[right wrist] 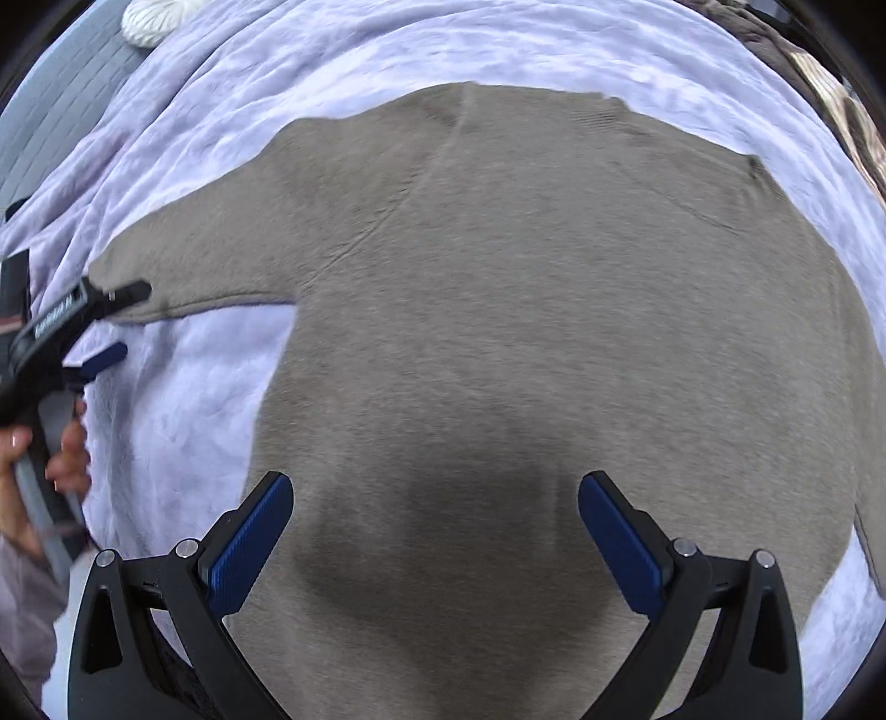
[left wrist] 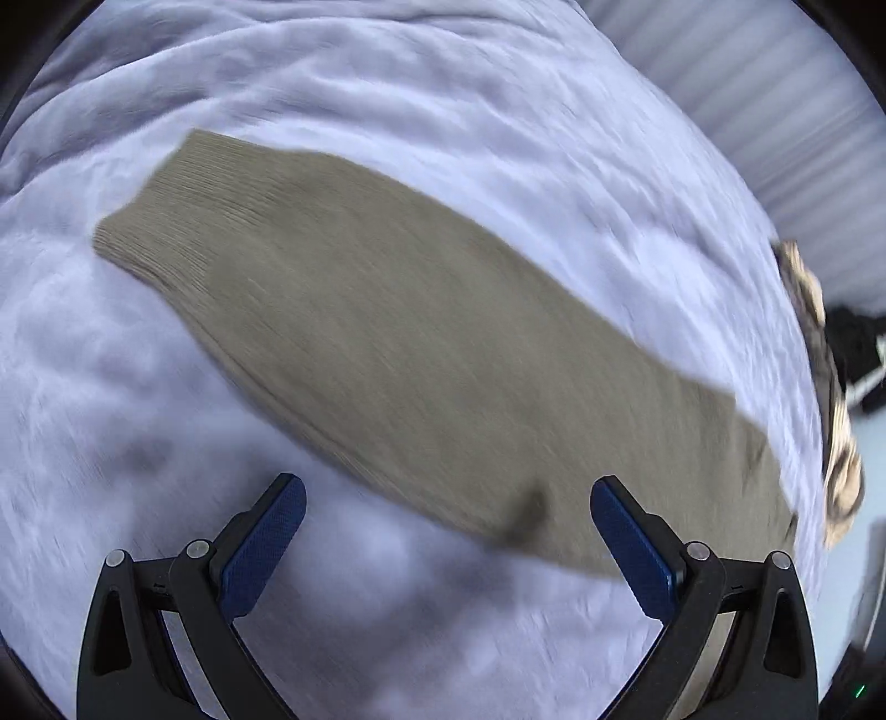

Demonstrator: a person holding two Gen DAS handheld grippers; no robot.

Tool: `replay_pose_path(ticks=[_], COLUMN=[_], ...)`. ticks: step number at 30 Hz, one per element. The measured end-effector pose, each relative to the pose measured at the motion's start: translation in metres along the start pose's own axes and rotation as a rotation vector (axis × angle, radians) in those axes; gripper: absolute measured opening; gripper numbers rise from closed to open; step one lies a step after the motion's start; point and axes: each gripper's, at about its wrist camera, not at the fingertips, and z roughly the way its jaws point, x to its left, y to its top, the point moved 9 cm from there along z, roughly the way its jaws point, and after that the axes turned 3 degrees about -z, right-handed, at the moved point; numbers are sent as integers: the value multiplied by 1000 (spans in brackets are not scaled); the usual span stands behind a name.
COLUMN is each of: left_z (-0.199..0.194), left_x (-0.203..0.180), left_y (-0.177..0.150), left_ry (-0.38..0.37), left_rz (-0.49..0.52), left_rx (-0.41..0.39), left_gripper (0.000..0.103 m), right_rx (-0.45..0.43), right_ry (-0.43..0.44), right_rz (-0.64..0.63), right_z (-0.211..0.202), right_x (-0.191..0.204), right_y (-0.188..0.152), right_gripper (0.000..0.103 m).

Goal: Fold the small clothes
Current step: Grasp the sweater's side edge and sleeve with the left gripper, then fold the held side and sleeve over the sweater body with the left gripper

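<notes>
A tan knitted sweater (right wrist: 526, 332) lies flat on a lavender blanket (right wrist: 183, 421). Its one sleeve (left wrist: 398, 343) stretches out to the side, the ribbed cuff (left wrist: 166, 210) at its far end. My left gripper (left wrist: 448, 520) hovers open just above the sleeve's near edge, with nothing between its blue pads (left wrist: 266, 548). In the right wrist view that same left gripper (right wrist: 119, 321) shows at the sleeve's end, one finger on the cuff, held by a hand (right wrist: 66, 448). My right gripper (right wrist: 434, 520) hangs open over the sweater's body, casting a shadow on it.
The blanket (left wrist: 498, 111) is wrinkled and covers the whole work surface. A patterned brown and cream fabric (left wrist: 830, 387) lies along its right edge, also seen as patterned fabric (right wrist: 841, 105). A white ribbed object (right wrist: 155, 16) sits past the blanket's far left corner.
</notes>
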Motion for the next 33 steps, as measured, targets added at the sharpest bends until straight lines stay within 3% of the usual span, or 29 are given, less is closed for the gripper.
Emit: replay_pose_path(ticks=[3, 5, 6, 7, 8, 12, 17, 22, 27, 30, 33], left_z=[-4, -1, 1, 2, 5, -17, -51, -79, -76, -47, -10], left_x=[22, 28, 29, 28, 19, -8, -87, -199, -315, -365, -393], left_y=[23, 29, 32, 32, 33, 35, 33, -3, -75, -128, -179], left_ry=[-10, 7, 16, 4, -14, -31, -214, -403, -535, -534, -486], left_rz=[-82, -111, -120, -120, -109, 4, 164, 367, 557, 646, 728], left_rx=[-77, -91, -85, -91, -102, -176, -215, -211, -125, -22, 75], left_gripper=[98, 53, 43, 23, 14, 14, 14, 14, 14, 14, 14], right_rx=[14, 23, 25, 25, 27, 21, 2, -57, -134, -155, -147], right_ry=[8, 9, 10, 12, 15, 20, 39, 66, 52, 32, 20], right_rz=[-23, -34, -38, -40, -41, -42, -11, 51, 147, 238, 328], right_z=[6, 9, 9, 9, 9, 7, 3, -13, -35, -43, -45], right_x=[12, 17, 20, 22, 23, 26, 18, -5, -50, -92, -133], right_y=[-1, -1, -1, -1, -1, -2, -4, -9, -14, -24, -42], right_gripper=[103, 103, 103, 103, 103, 103, 103, 103, 103, 103, 103])
